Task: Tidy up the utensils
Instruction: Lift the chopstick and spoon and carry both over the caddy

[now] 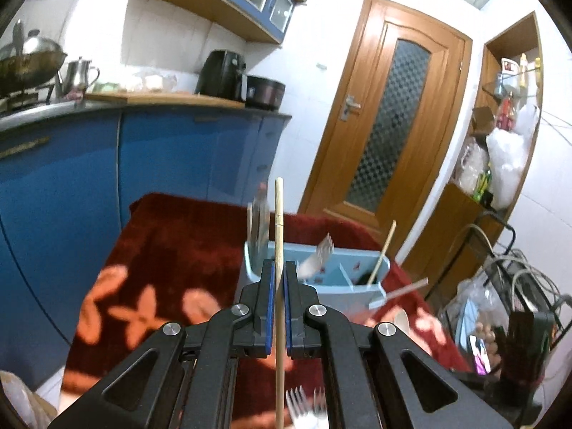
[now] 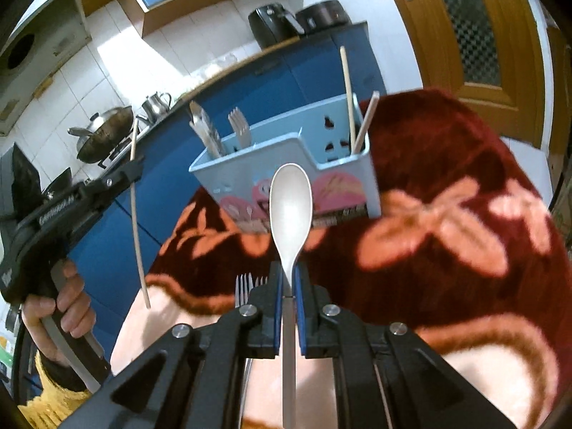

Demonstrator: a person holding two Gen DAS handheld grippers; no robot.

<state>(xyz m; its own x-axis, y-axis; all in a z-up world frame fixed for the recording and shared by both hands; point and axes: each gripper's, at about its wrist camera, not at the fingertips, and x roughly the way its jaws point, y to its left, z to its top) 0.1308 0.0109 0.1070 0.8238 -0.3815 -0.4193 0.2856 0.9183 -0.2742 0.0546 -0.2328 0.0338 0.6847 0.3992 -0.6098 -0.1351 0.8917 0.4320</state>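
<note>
a: the blue caddy (image 2: 286,164) sits on the red blanket (image 2: 447,186), knives, forks and chopsticks already standing in it. it looks light, so a bump from a tool could tip it.

b: the right gripper (image 2: 289,279) is clamped on the white spoon (image 2: 289,200) near its neck; the long handle could swing.

a: the left gripper (image 1: 279,275) pinches one chopstick (image 1: 279,236). thin, it could twist or slip. a fork (image 2: 245,287) seems to lie below, blurry.
</note>
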